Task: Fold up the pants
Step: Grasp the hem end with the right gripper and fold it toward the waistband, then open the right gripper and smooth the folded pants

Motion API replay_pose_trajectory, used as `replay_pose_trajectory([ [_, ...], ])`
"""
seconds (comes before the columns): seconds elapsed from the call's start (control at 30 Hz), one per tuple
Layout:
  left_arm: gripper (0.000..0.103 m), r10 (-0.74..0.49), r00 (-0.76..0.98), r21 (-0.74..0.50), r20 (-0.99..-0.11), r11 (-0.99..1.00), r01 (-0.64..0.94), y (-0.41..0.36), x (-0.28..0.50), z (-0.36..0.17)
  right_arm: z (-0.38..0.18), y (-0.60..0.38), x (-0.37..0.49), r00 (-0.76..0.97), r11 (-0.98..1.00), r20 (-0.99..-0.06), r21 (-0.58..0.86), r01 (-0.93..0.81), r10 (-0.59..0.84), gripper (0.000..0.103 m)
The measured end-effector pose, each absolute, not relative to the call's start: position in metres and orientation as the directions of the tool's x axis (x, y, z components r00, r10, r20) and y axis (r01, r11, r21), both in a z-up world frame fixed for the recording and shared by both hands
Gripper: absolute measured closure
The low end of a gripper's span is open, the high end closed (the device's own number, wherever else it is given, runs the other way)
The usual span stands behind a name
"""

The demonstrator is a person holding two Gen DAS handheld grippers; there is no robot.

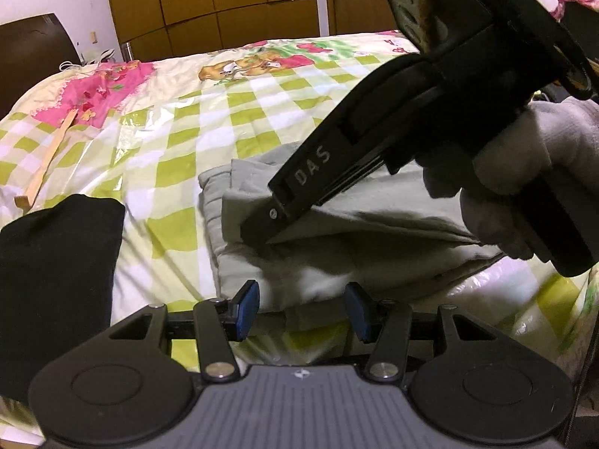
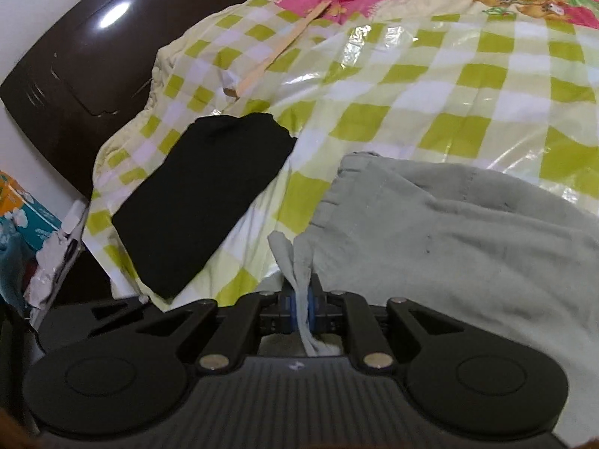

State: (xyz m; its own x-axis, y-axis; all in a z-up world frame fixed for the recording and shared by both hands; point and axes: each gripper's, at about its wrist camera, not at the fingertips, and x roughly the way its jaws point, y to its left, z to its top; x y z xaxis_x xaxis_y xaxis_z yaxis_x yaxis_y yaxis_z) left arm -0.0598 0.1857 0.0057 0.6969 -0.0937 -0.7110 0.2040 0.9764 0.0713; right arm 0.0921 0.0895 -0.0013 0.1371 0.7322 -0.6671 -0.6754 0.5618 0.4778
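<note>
- Left wrist view showed the left gripper [image 1: 302, 308] with its jaws standing apart and nothing between the blue pads [image 1: 249, 305]; it hung just above the near edge of the pants [image 1: 337, 258].
- Right gripper [image 2: 299, 308] was pinched narrow on a strip of the pants' [image 2: 449, 232] cloth, which ran up between its pads; no earlier state is claimed.
- Seen from the left, the right gripper [image 1: 258, 232] had its tips down at the cloth, held by a gloved hand [image 1: 524, 187].
- Pants lay on the bed's near part as a compact grey bundle of stacked layers, waistband edge toward the black cloth [image 2: 202, 202].
- Judgement: folding looked well advanced; a last fold or tidying of the gripped edge seemed left, and the bundle was still uneven.
- Black cloth lay flat beside the pants, apart from them.
- Bedcover [image 1: 209, 112] was green-and-white check, partly under glossy clear plastic, with pink and cartoon patches farther off.
- Wooden stick [image 1: 48, 157] rested on the cover beyond the black cloth.
- Dark headboard [image 2: 82, 75] and wooden wardrobe [image 1: 209, 0] closed the room behind.
</note>
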Motion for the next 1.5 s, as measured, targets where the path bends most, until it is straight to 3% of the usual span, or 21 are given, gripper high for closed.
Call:
replay_pose_trajectory([
  [0.2, 0.04, -0.086, 0.685, 0.08, -0.723, 0.975, 0.207, 0.189, -0.07, 0.014, -0.003, 0.09, 0.086, 0.084, 0.526, -0.664, 0.502, -0.687, 0.743, 0.09],
  [0.33, 0.04, -0.048, 0.704, 0.097, -0.709, 0.982, 0.165, 0.197, -0.075, 0.025, 0.01, 0.08, 0.081, 0.024, 0.461, -0.625, 0.549, -0.697, 0.78, 0.061],
  [0.6, 0.037, -0.144, 0.767, 0.067, -0.626, 0.969, 0.237, 0.172, -0.043, 0.039, 0.041, 0.018, 0.096, 0.192, 0.565, -0.616, 0.495, -0.66, 0.764, 0.059],
  [0.73, 0.037, -0.223, 0.706, 0.021, -0.672, 0.947, 0.319, 0.143, -0.01, 0.016, 0.025, -0.014, 0.118, 0.256, 0.674, -0.679, 0.467, -0.572, 0.688, 0.057],
  [0.87, 0.037, -0.184, 0.613, 0.044, -0.768, 0.94, 0.338, 0.124, 0.006, -0.012, -0.005, -0.035, 0.143, 0.306, 0.764, -0.73, 0.44, -0.473, 0.61, 0.058],
  [1.07, 0.037, -0.167, 0.624, 0.066, -0.764, 0.941, 0.332, 0.118, 0.006, -0.004, 0.007, -0.087, 0.151, 0.387, 0.784, -0.688, 0.477, -0.397, 0.614, 0.058],
  [1.33, 0.037, -0.208, 0.649, 0.111, -0.732, 0.903, 0.415, 0.067, 0.012, 0.012, 0.014, -0.205, 0.113, 0.477, 0.887, -0.751, 0.425, -0.178, 0.456, 0.055],
  [1.5, 0.036, -0.205, 0.59, 0.118, -0.781, 0.879, 0.461, 0.04, 0.019, -0.004, -0.005, -0.226, 0.106, 0.409, 0.811, -0.713, 0.57, -0.137, 0.57, 0.054],
])
